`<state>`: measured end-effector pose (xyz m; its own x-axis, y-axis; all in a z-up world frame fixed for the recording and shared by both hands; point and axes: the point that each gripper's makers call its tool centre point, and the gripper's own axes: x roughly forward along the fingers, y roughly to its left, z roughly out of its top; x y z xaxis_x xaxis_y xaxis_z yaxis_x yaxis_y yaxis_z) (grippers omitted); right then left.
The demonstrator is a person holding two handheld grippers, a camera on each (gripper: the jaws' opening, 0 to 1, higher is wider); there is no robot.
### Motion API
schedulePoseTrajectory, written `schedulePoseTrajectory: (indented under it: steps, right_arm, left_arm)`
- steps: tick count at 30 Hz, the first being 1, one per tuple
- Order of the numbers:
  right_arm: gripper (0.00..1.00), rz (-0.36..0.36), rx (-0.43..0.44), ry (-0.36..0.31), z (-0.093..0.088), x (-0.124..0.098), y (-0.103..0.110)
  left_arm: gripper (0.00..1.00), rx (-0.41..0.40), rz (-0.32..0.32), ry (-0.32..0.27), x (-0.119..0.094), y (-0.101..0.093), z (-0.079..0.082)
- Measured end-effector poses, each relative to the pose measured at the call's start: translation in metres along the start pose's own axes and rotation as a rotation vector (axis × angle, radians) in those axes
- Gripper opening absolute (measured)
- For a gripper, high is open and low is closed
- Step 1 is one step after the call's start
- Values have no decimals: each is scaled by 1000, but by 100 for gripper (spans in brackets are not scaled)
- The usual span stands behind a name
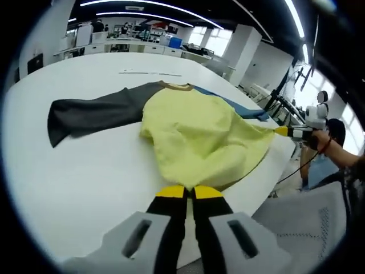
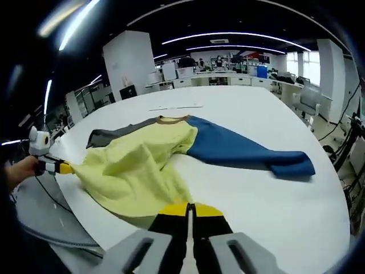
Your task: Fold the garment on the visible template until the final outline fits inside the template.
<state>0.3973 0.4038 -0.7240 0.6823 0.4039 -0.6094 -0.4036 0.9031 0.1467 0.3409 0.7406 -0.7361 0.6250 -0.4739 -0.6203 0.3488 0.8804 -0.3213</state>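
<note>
On the white table, the garment is spread with its grey sleeve leftward and blue sleeve rightward. The hem is pinched by the closed left hand-held gripper and the closed right hand-held gripper. Both corners are best lifted together, evenly, toward the collar.

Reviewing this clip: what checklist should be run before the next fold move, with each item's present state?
1. Left claw shut on the garment hem: ok.
2. Right claw shut on the same hem: ok.
3. Grey sleeve laid out on the table: ok.
4. Blue sleeve laid out on the table: ok.
5. Yellow body smooth: not ok, rumpled.
6. Template outline located: cannot tell.
</note>
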Motion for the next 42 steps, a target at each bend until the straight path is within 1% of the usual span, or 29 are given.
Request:
schedulePoseTrajectory:
  steps: [5,8,12,17,19,22,24,27,29,35,38,42]
  right_arm:
    - [0,-6,3,13,-10,-8,0]
    - [0,-9,1,20,-17,-13,0]
    - [0,-19,-5,41,-32,-19,3]
    - [0,-38,0,55,-48,-26,6]
    - [0,-57,-17,60,-53,-29,7]
    - [0,-61,-6,60,-59,-32,11]
    - [0,-63,-8,72,-65,-33,14]
    - [0,-67,7,97,-75,-32,13]
    - [0,-69,20,102,-78,-32,12]
    - [0,-69,26,115,-81,-32,10]
    - [0,-57,49,131,-82,-30,9]
    - [0,-58,50,131,-79,-30,8]
  left_arm:
    - [0,-1,-5,29,-2,-6,-11]
    - [0,-7,0,52,-3,-6,-18]
    - [0,-38,3,82,-4,-5,-29]
    - [0,-56,-8,111,-6,-5,-36]
    - [0,-54,-7,118,-7,-4,-36]
    - [0,-51,-7,124,-7,-3,-36]
    - [0,-54,-5,125,-7,-1,-37]
    - [0,-74,-1,139,-8,2,-42]
    - [0,-84,-3,151,-9,2,-45]
    - [0,-98,-16,163,-10,0,-47]
    - [1,-100,-13,171,-11,1,-49]
    - [5,-118,-15,175,-13,-1,-51]
